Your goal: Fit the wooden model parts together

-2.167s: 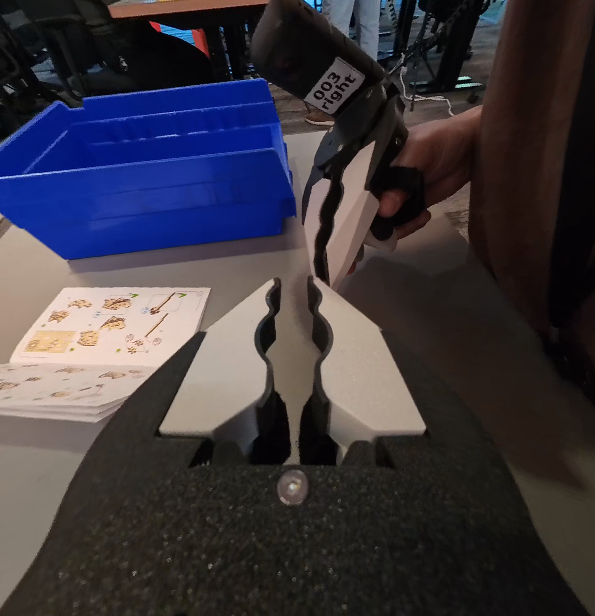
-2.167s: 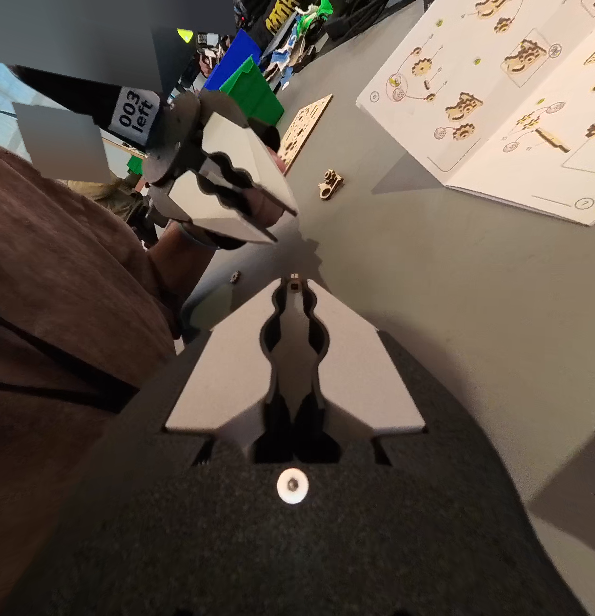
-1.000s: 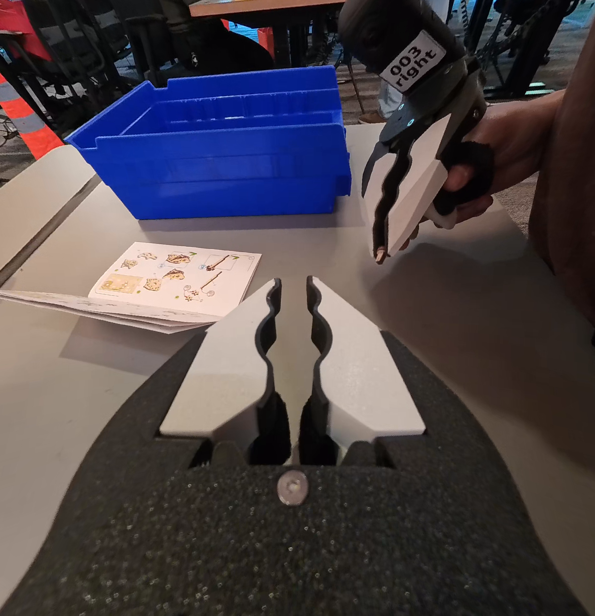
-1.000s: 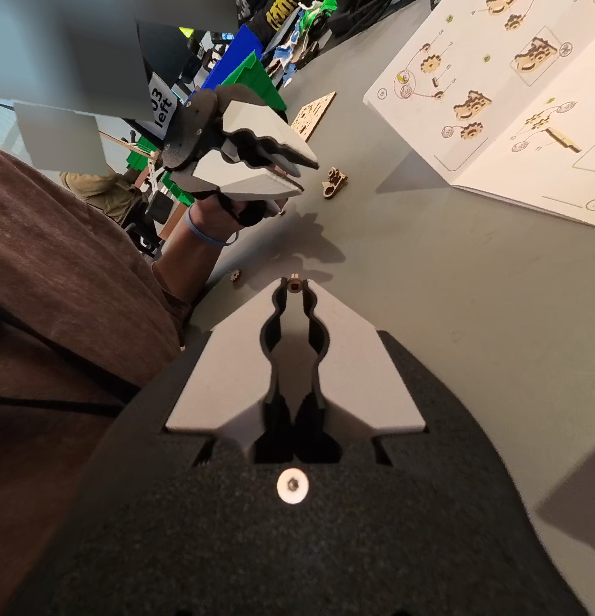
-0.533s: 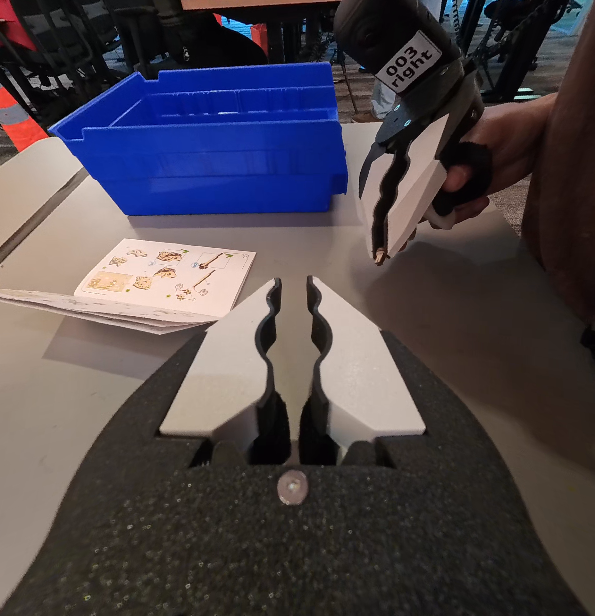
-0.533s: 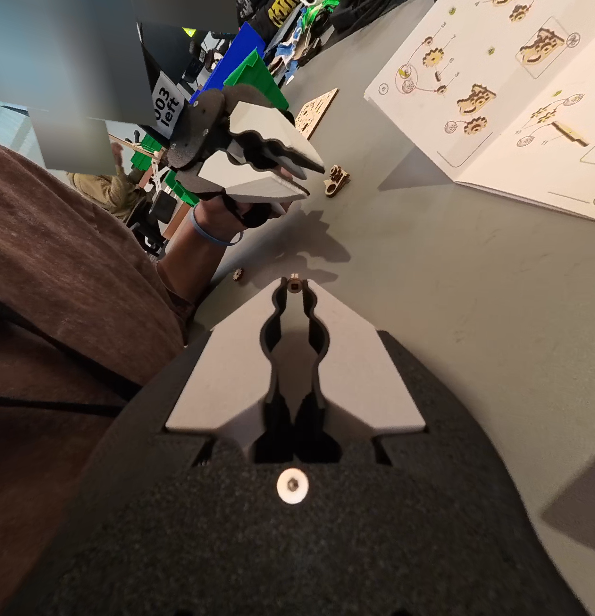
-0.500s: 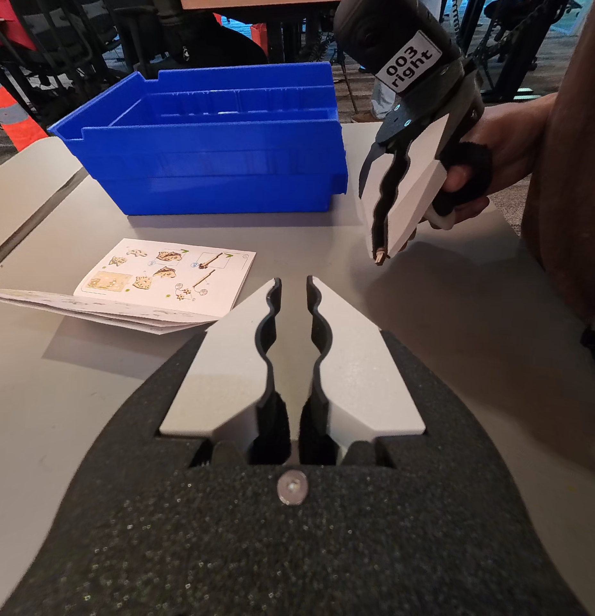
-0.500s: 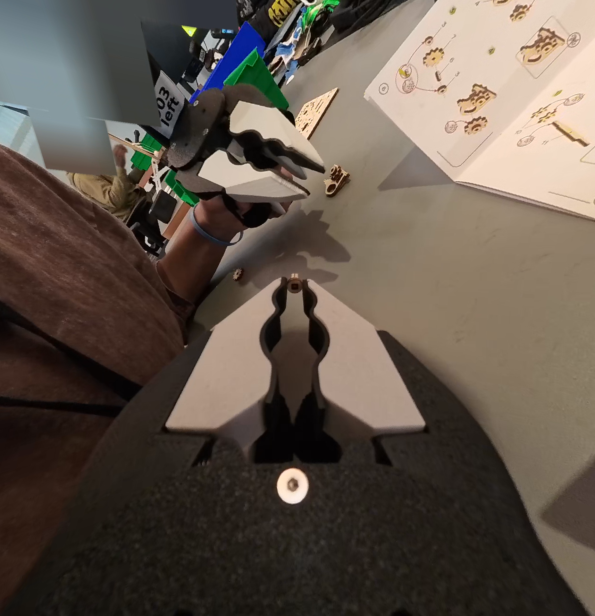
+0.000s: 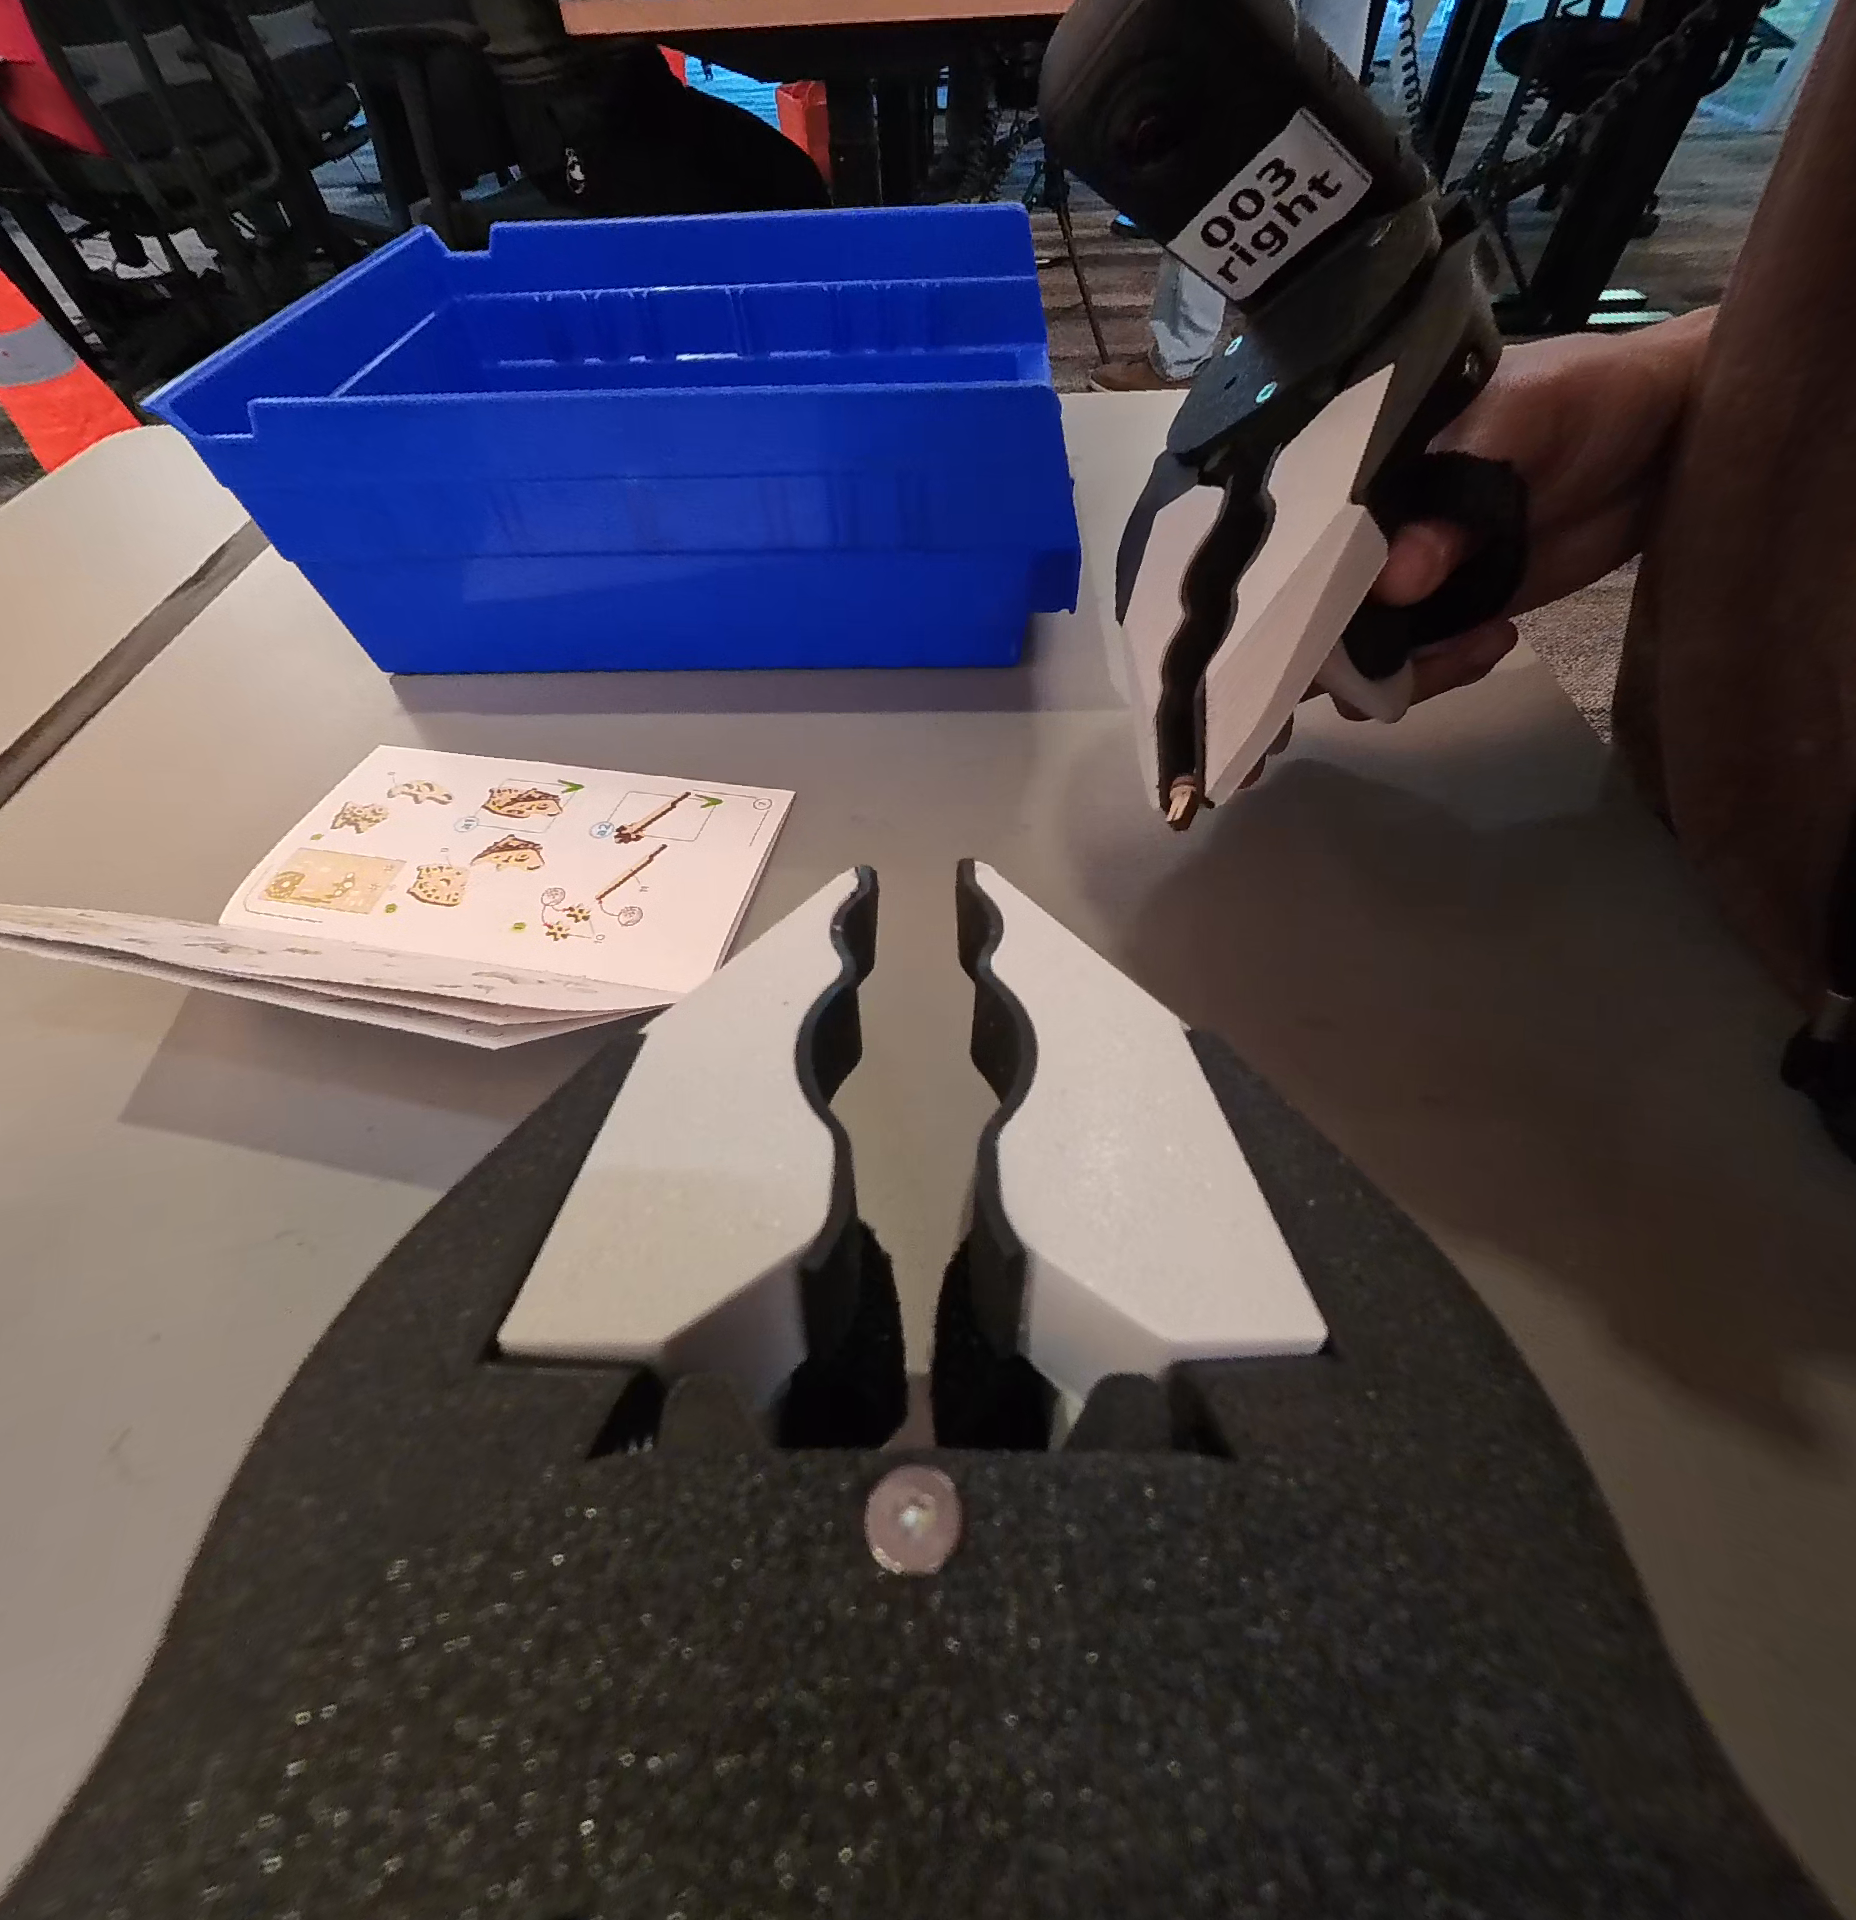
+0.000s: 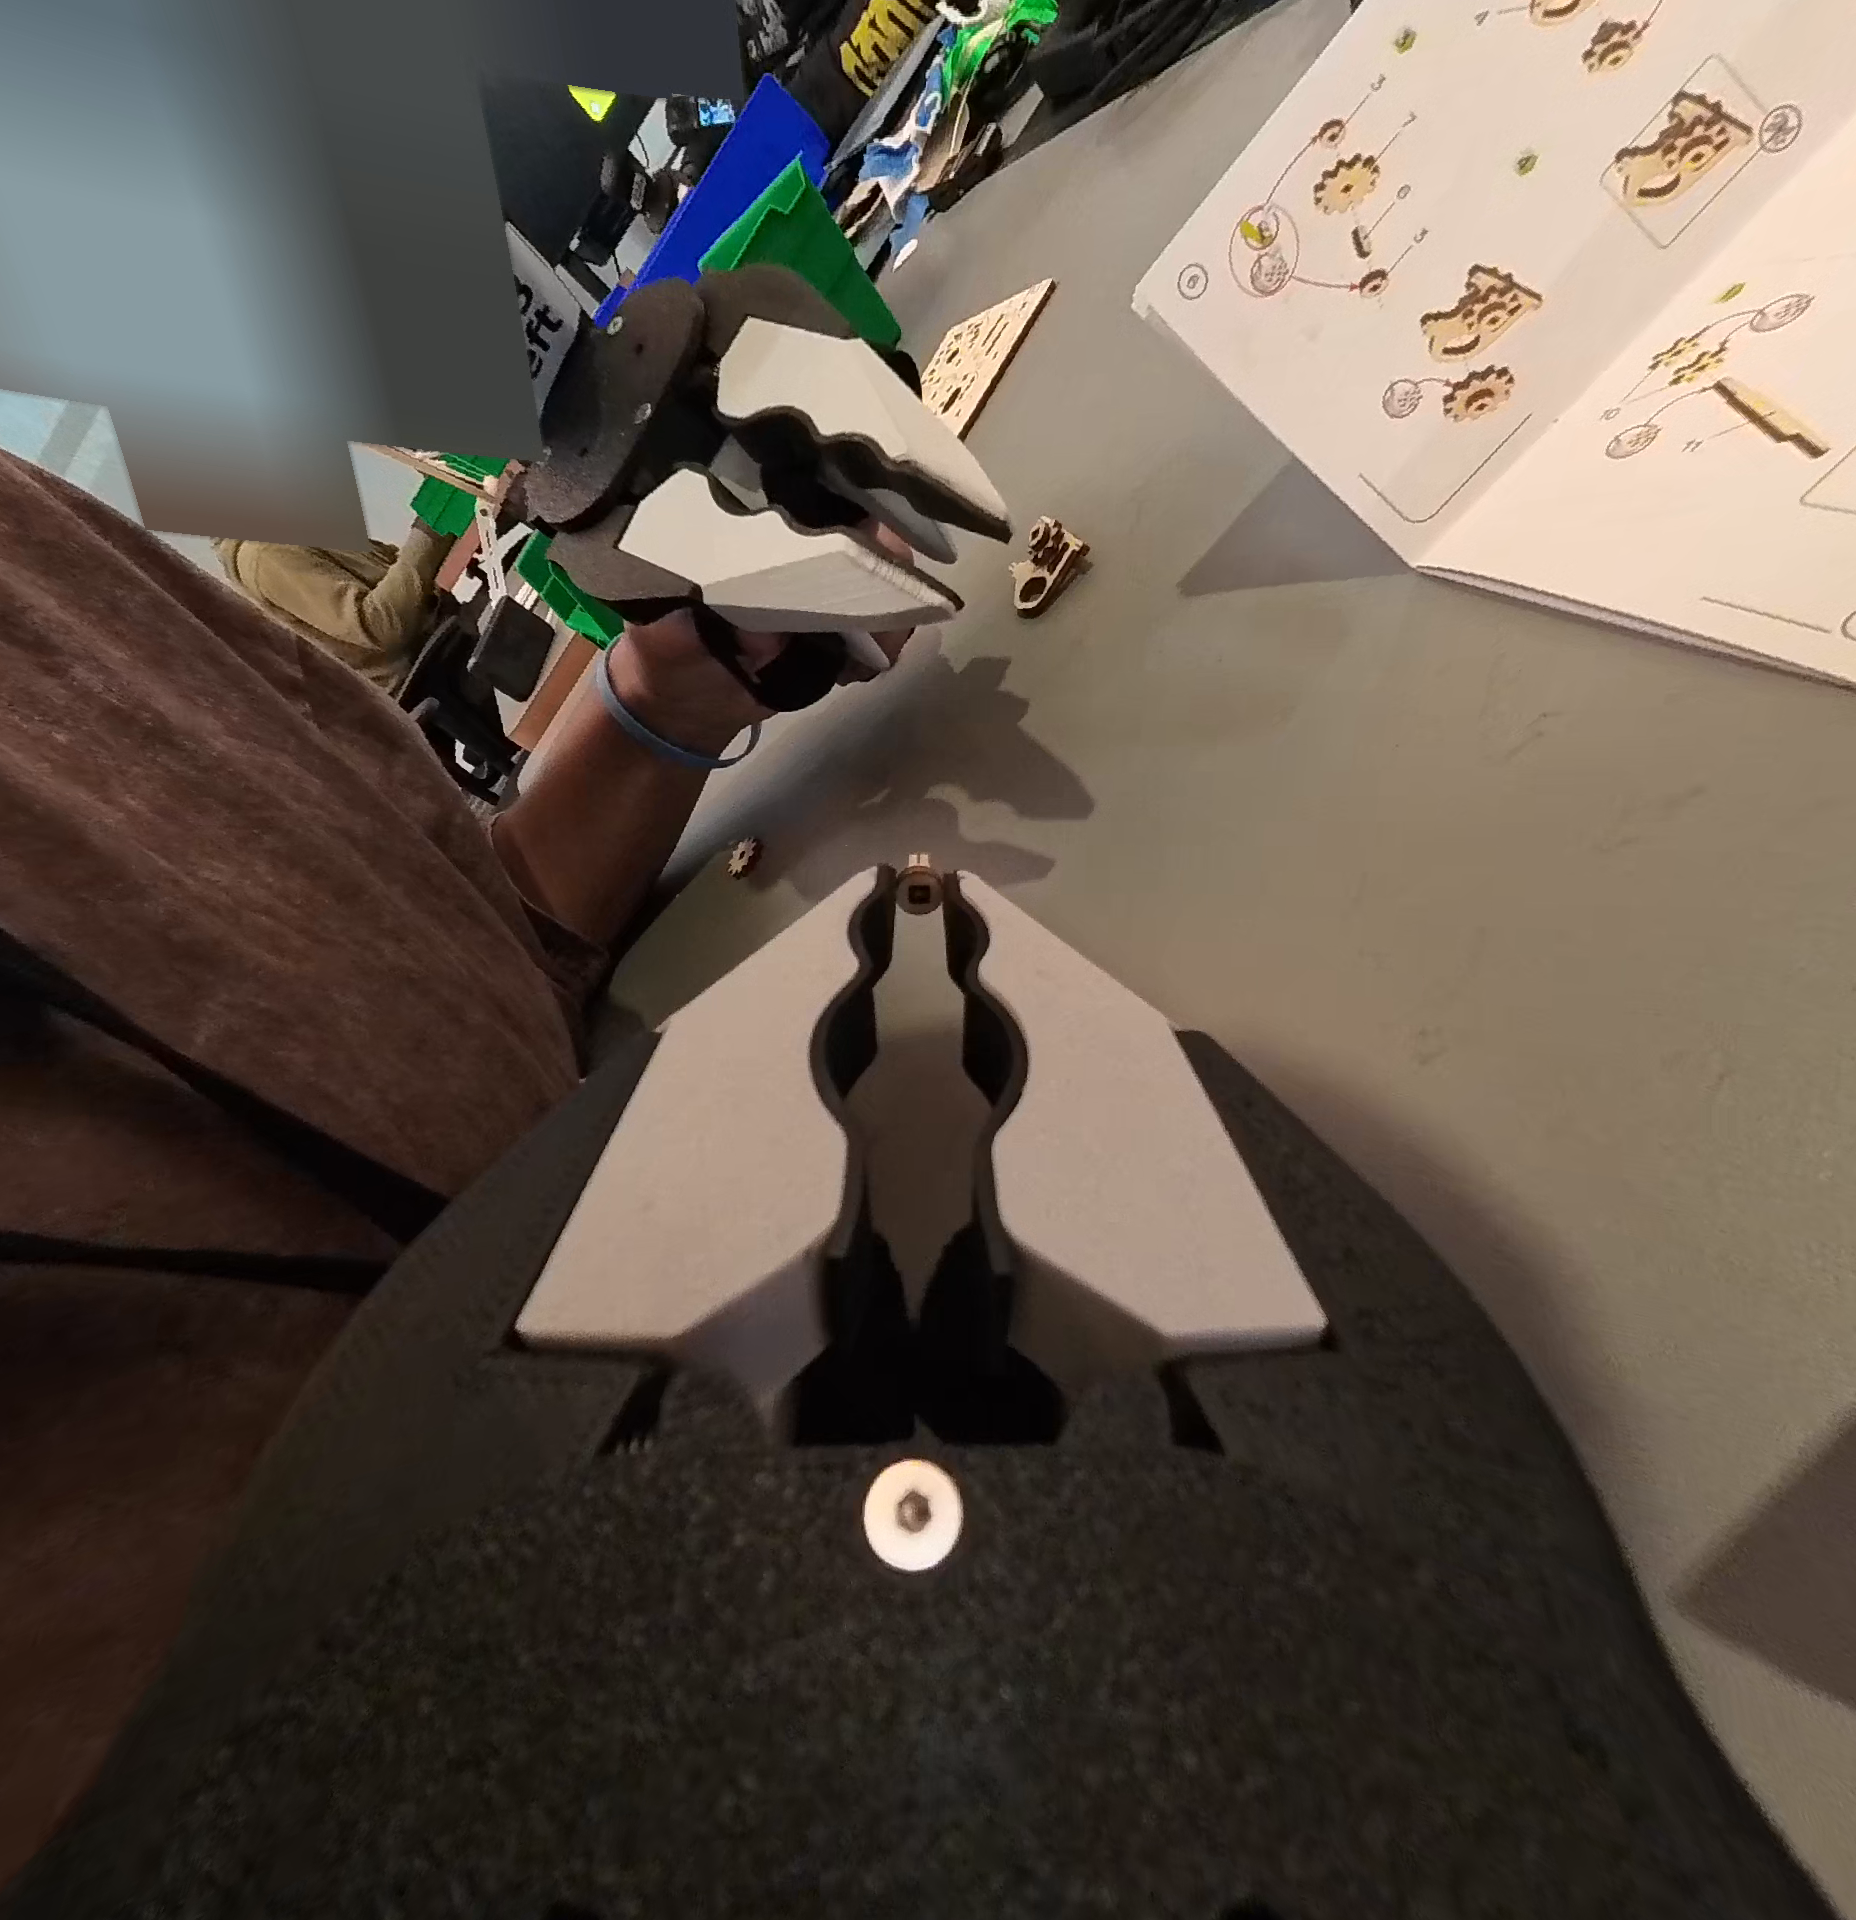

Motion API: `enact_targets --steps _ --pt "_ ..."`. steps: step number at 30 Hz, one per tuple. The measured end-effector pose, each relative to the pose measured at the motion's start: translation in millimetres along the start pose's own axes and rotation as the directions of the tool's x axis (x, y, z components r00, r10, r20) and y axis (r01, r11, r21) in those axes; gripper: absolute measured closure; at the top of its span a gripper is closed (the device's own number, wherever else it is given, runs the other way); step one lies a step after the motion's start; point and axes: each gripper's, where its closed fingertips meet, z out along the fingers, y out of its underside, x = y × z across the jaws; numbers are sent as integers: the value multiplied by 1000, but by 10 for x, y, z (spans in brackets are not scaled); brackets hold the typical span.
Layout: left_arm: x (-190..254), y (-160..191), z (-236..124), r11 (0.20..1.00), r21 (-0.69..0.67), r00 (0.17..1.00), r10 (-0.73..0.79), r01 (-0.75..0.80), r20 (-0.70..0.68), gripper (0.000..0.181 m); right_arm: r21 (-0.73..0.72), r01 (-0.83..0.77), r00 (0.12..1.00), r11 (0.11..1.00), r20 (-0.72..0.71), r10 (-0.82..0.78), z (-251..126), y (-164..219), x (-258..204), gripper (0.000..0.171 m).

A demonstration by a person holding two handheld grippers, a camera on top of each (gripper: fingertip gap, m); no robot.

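Right gripper: pinched a tiny wooden peg (shape hard to see).
Left gripper: narrow gap, held nothing.
Little gear: seen only from the right view.

My left gripper has matt grey plastic fingers on rough, speckled black foam. The tabletop is smooth matt grey. Glossy blue plastic bin upper left; paper booklet; pale wooden peg.
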Motion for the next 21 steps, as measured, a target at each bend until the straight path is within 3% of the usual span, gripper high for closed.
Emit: enact_targets --steps 15,21 --pt "1 -40 -77 1000 -9 999 29 -29 24 168 -11 33 999 999 -12 -33 4 21 -55 162" --pt "-217 -183 -361 999 9 993 30 -31 115 168 -23 61 998 998 -25 -62 32 36 -67 162"
